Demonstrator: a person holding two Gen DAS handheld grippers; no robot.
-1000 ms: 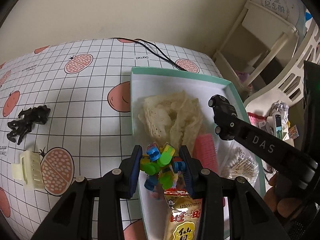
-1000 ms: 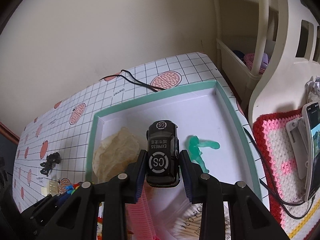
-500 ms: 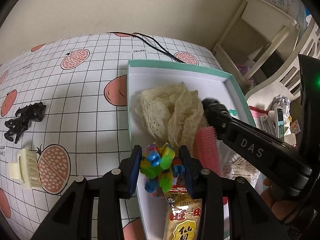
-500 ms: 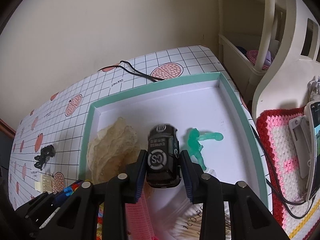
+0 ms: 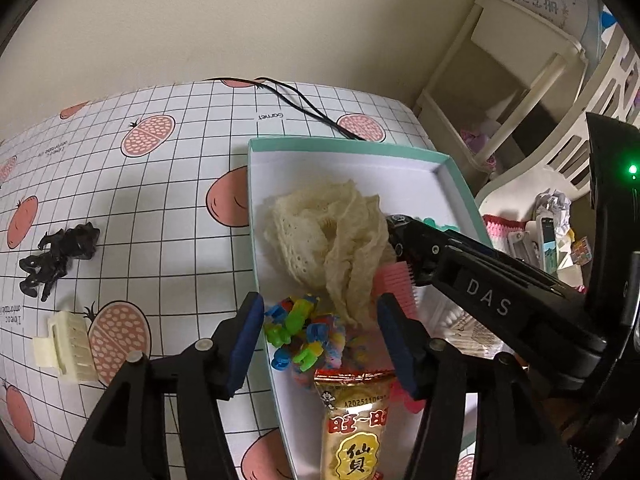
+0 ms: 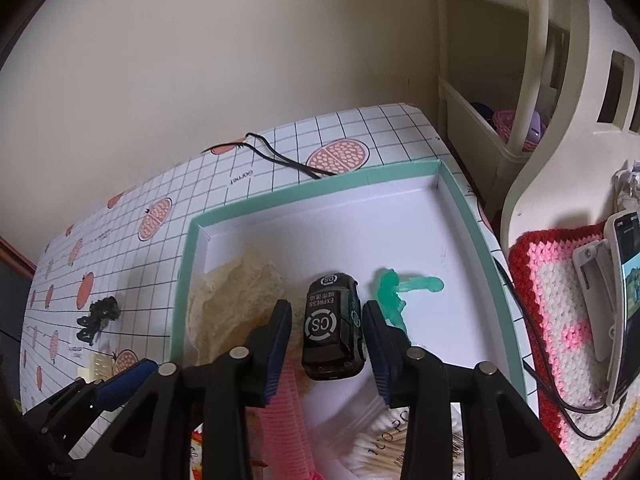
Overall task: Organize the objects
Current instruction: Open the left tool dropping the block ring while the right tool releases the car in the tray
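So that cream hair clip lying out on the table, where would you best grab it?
I'd close on the cream hair clip across its ribbed body, coming down from above with a finger on each long side. It lies flat on the table, apart from the black toy figure, so both flanks look free; its flat tab end seems too thin.

Beyond the desk's edge
Right of the fingers: a cream shelf unit (image 6: 516, 92), a crocheted red-and-pink mat (image 6: 560, 320), and a clipped phone (image 6: 626, 304) with its cable.

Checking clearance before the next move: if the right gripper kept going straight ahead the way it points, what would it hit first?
The black toy car, sitting between the open right gripper fingers in the box. Beyond it the box floor looks bare up to the far wall, though depth is uncertain.
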